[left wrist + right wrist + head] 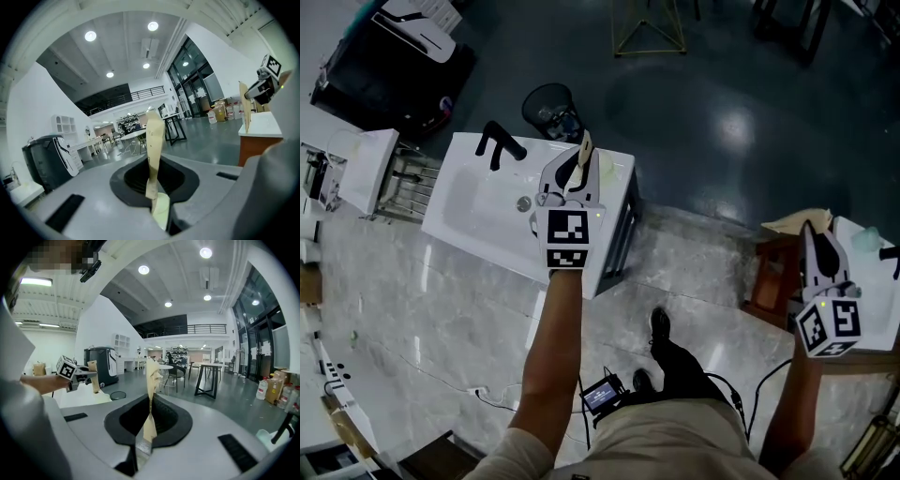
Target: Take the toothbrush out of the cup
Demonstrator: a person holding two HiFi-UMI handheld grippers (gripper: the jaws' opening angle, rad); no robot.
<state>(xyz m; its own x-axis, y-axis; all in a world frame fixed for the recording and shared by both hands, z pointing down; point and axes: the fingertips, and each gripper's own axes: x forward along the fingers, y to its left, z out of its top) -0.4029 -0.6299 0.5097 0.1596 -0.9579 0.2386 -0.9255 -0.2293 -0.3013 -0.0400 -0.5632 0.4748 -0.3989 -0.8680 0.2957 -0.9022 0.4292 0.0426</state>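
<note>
Neither the toothbrush nor the cup can be picked out for certain in any view. The only candidate is a pale sliver [161, 212] low in the slot of the left gripper [154, 123], whose tan pads are pressed together over the white sink [478, 211]. The right gripper [150, 369] is likewise closed, with nothing seen between its pads, off to the side by a white desk [874, 305]. If a thin handle is pinched there, I judge the hold slight: it could swivel or slide out and drop into the sink or onto the floor. If nothing was caught, that gripper comes away empty. Only the head view places the left gripper over the sink, near the black tap [499, 142]. Only the gripper views show the pads meeting, and each shows the other gripper side-on, with no brush plainly sticking out.
</note>
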